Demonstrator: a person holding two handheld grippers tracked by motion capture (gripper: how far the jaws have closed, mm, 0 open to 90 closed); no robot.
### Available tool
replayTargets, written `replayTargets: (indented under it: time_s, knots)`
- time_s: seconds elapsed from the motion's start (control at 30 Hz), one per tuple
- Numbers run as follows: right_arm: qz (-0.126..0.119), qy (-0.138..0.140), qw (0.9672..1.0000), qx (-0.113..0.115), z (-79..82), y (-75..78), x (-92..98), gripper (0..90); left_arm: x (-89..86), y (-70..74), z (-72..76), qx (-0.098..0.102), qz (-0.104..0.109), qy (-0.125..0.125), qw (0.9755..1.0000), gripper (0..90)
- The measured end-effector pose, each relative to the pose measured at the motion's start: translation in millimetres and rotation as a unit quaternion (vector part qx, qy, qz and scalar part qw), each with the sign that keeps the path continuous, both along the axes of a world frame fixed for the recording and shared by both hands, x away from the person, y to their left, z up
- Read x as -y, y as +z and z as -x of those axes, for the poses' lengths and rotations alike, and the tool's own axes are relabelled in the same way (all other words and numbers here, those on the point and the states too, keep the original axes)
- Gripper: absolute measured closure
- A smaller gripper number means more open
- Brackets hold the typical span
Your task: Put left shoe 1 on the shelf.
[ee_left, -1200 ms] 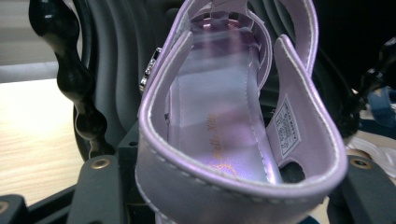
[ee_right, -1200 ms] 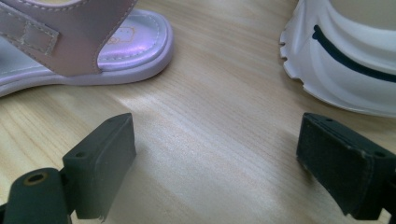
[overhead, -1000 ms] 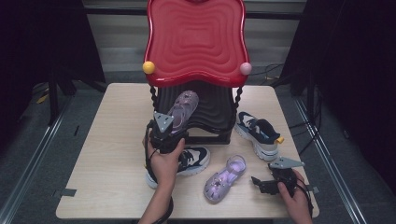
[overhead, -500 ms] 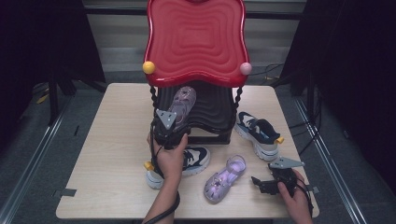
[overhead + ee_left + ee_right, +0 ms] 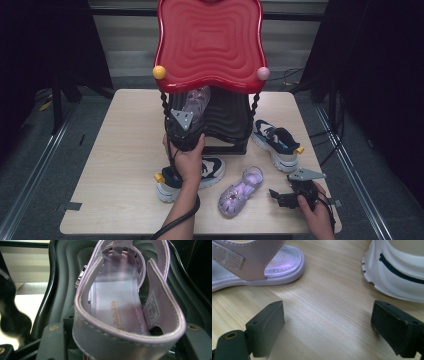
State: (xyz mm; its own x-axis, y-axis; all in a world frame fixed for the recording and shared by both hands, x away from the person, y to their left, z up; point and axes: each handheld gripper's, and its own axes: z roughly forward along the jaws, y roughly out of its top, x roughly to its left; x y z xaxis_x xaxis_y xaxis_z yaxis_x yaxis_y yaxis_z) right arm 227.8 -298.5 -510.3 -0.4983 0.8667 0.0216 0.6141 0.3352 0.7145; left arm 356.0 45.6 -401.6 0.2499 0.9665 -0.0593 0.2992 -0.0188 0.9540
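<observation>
Nearest me, the right gripper (image 5: 281, 197) sits by the tabletop's (image 5: 125, 150) front right corner, jaws spread wide over bare wood, nothing between them. A lilac sandal (image 5: 241, 191) lies just beside it. Further back, the left gripper (image 5: 186, 131) is clamped on the other lilac sandal's (image 5: 130, 302) heel strap, holding it inside the black shelf (image 5: 227, 117) under that red wavy top (image 5: 210, 42), toward the back edge.

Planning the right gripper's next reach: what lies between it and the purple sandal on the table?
Bare tabletop separates the open right gripper from the purple sandal in the right gripper view.
</observation>
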Motion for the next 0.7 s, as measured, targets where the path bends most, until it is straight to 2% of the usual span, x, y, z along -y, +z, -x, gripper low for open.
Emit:
replayTargets:
  time_s: [0.27,0.37,0.47,0.5,0.57,0.7]
  knots:
    - [0.001,0.002,1.0,0.003,-0.4,-0.2,0.2,11.2,12.1,3.4,-12.1,0.004,-0.004,0.024,0.9997,37.3]
    - [0.001,0.002,1.0,0.003,-0.4,-0.2,0.2,11.2,15.5,4.7,-15.9,0.004,-0.004,0.043,0.999,37.3]
    - [0.001,0.001,1.0,0.003,-0.4,-0.2,0.2,11.2,17.2,3.1,-19.9,0.004,-0.003,0.058,0.9983,37.3]
    - [0.0,-0.001,1.0,0.0,0.0,0.1,0.0,11.2,17.2,2.5,-21.6,0.002,0.005,0.063,0.998,37.2]
    - [0.0,-0.001,1.0,-0.001,0.0,0.1,-0.1,11.1,17.9,1.4,-24.1,0.003,0.002,0.072,0.9974,37.3]
    - [0.0,0.0,1.0,0.001,-0.2,0.0,0.0,11.2,20.9,-1.8,-29.0,0.004,0.005,0.08,0.9968,37.2]
